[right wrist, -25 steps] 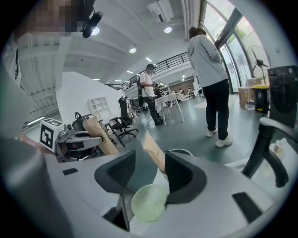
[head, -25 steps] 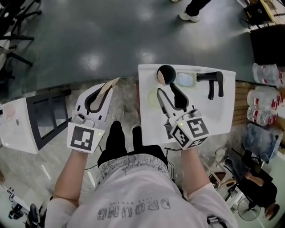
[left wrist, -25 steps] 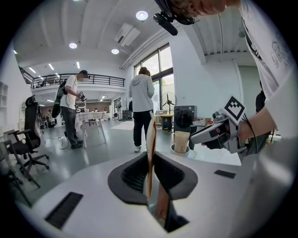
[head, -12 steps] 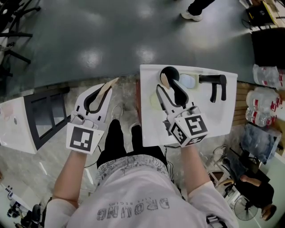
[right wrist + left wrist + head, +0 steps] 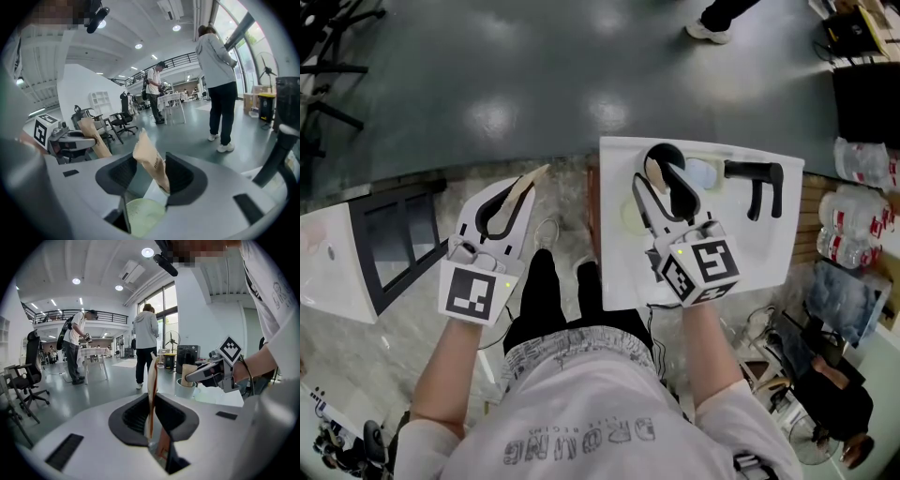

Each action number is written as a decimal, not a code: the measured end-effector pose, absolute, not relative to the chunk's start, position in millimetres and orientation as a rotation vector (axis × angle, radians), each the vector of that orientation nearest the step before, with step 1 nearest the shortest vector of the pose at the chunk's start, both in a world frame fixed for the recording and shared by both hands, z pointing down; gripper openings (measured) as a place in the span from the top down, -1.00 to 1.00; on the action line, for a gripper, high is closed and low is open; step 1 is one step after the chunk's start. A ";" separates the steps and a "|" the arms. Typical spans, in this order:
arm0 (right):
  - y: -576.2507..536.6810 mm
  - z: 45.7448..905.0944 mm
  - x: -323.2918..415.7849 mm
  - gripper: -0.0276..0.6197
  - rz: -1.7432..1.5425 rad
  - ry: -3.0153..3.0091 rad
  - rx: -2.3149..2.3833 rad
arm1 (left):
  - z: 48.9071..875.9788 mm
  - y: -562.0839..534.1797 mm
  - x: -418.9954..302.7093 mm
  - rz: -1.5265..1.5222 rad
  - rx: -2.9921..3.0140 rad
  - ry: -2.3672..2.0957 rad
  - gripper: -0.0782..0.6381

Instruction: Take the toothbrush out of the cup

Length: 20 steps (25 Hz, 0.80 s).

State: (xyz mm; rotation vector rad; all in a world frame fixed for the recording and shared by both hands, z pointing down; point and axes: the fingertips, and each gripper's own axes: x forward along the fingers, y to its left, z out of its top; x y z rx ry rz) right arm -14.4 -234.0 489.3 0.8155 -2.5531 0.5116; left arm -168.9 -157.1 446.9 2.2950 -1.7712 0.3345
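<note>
In the head view my right gripper (image 5: 664,183) reaches over the white washbasin (image 5: 769,253), open, with its jaws on either side of a tan paper-wrapped toothbrush (image 5: 654,171) that stands in the dark cup (image 5: 661,152). The right gripper view shows that toothbrush (image 5: 149,160) leaning against one jaw without being pinched; the cup is hidden there. From the left gripper view the pale cup (image 5: 185,389) sits beneath the right gripper (image 5: 194,376). My left gripper (image 5: 508,199) hangs off the basin's left, shut on a second wrapped toothbrush (image 5: 528,183), seen edge-on (image 5: 152,380).
A black faucet (image 5: 757,178) stands at the basin's far right and a pale green disc (image 5: 626,214) lies under the right gripper. A white cabinet (image 5: 337,272) is at the left, packed water bottles (image 5: 862,225) at the right. People stand on the grey floor beyond (image 5: 146,345).
My right gripper has moved forward over the basin, so its jaws now flank the wrapped toothbrush in the cup. The left gripper has stayed about where it was.
</note>
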 end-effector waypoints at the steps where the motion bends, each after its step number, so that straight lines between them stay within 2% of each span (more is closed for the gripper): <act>1: -234.1 489.6 -15.2 0.29 0.509 -2.553 0.815 | 447.4 -157.1 -168.9 0.333 2.294 -1.770 0.63; 20: -239.3 489.5 -13.6 0.54 0.481 -2.539 0.856 | 444.9 -160.4 -169.3 0.322 2.301 -1.764 0.63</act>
